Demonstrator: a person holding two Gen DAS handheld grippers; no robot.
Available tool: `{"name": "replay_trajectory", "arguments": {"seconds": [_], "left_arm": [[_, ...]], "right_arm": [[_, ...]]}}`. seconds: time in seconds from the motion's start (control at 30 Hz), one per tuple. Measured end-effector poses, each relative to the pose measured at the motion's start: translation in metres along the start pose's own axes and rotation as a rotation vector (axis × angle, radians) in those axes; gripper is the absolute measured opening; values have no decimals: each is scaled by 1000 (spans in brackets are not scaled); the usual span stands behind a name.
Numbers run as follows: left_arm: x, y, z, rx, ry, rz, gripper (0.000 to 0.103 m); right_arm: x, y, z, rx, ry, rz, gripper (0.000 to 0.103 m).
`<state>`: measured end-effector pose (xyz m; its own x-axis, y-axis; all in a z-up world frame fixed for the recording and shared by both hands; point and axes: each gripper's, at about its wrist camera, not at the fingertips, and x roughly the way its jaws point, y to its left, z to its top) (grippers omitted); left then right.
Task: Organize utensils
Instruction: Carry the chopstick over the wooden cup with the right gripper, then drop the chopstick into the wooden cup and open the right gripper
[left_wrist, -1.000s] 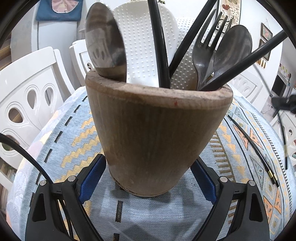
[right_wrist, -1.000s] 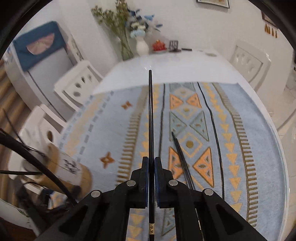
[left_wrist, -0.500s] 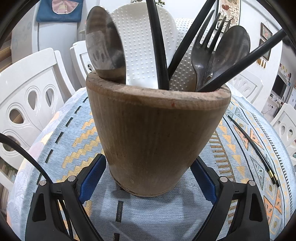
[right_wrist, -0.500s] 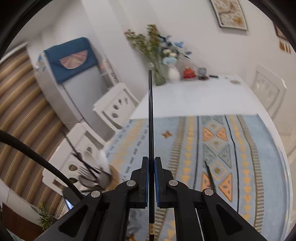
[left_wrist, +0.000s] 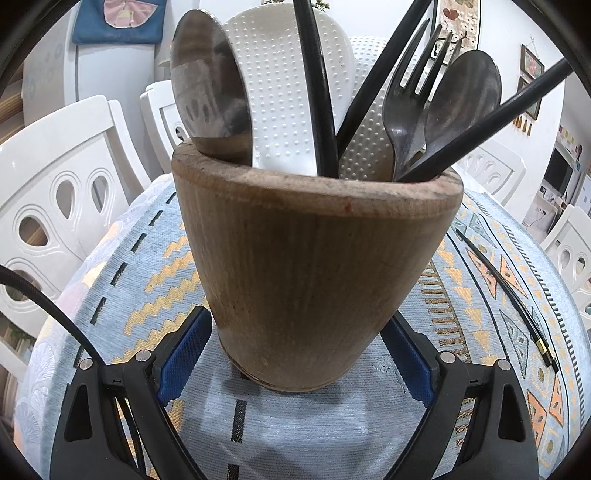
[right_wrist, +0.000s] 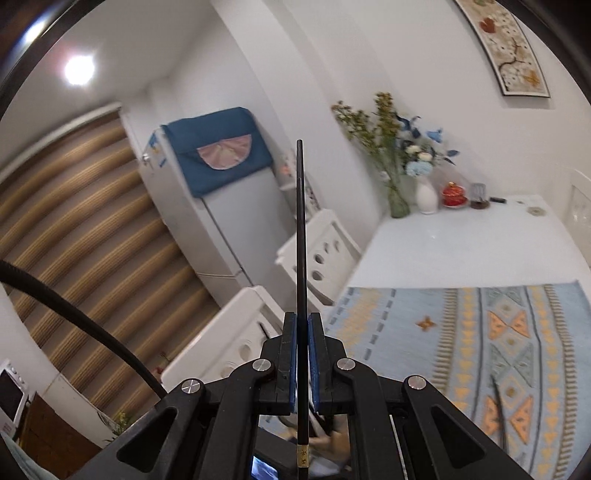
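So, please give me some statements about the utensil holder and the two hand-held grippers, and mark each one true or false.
1. The right hand-held gripper is shut on a black chopstick. True.
2. The wooden utensil holder lies tipped over on the cloth. False: it stands upright.
3. A fork stands in the holder. True.
4. The left hand-held gripper holds a spoon. False: its blue pads flank the holder's base.
5. One chopstick lies on the patterned tablecloth. True.
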<state>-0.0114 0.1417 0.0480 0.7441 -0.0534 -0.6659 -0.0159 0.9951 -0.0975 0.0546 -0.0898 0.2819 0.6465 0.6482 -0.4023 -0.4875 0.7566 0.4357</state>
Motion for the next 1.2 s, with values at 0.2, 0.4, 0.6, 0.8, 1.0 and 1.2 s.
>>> {"name": "replay_trajectory", "arguments": {"seconds": [0.2, 0.4, 0.6, 0.8, 1.0, 1.2], "left_arm": [[-1, 0, 0, -1, 1, -1, 93], [1, -1, 0, -3, 3, -4, 93], [3, 0, 0, -5, 6, -5, 93], [7, 3, 1, -9, 11, -7, 93], [9, 4, 2, -9, 14, -9, 93], [11, 4, 2, -9, 18, -8, 93]], "right_arm": [[28, 7, -7, 12, -27, 10, 5], [59, 2, -23, -20, 15, -2, 5], [69, 5, -40, -92, -43, -33, 5], [71, 2, -59, -182, -88, -43, 5], [69, 3, -60, -243, -55, -69, 5], [60, 4, -66, -244, -35, -74, 5]]}}
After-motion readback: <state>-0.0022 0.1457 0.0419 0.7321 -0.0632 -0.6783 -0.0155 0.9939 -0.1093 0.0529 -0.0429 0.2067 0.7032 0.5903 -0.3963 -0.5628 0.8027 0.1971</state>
